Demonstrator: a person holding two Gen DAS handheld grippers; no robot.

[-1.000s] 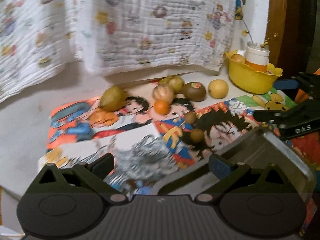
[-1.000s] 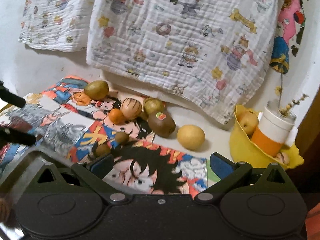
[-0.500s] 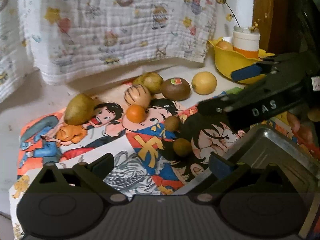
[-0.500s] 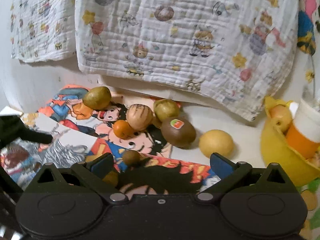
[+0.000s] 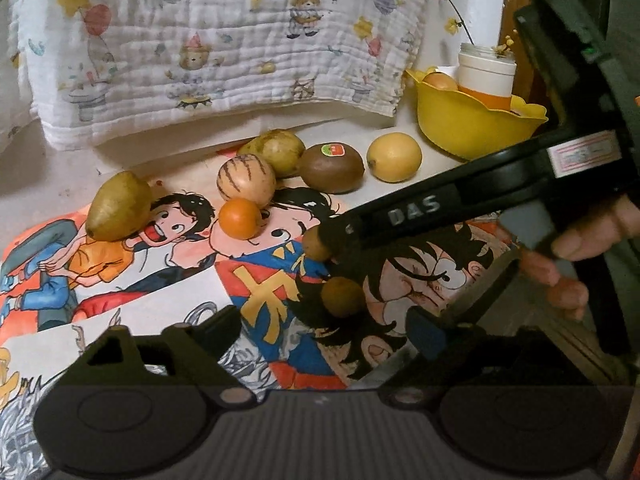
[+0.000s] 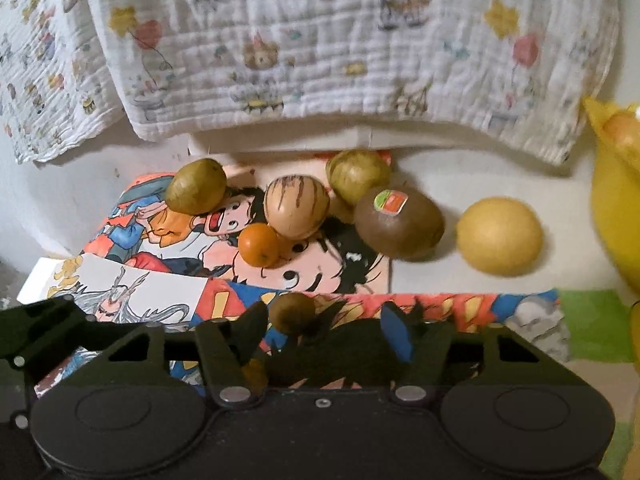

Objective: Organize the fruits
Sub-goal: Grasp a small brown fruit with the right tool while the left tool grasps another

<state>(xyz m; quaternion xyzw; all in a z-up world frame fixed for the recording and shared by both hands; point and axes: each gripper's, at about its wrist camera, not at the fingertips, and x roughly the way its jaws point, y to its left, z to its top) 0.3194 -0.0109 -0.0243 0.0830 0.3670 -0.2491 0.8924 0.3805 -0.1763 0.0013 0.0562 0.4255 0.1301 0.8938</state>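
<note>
Fruits (image 6: 296,206) crowd a cartoon mat (image 6: 320,276) as the right gripper (image 6: 324,328), jaws just narrowing, still unclenched, brackets a small brown fruit (image 6: 291,312); squeezing it comes next, while the left gripper (image 5: 320,328) hangs released.

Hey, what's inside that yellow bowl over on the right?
The yellow bowl holds a white and orange cup with a twig in it, and one round yellowish fruit beside the cup. The bowl's wall hides whatever lies lower down.

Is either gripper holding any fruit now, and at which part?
Nothing is held yet. The right gripper has just been closing around a small brown fruit, not yet pinching it.
</note>
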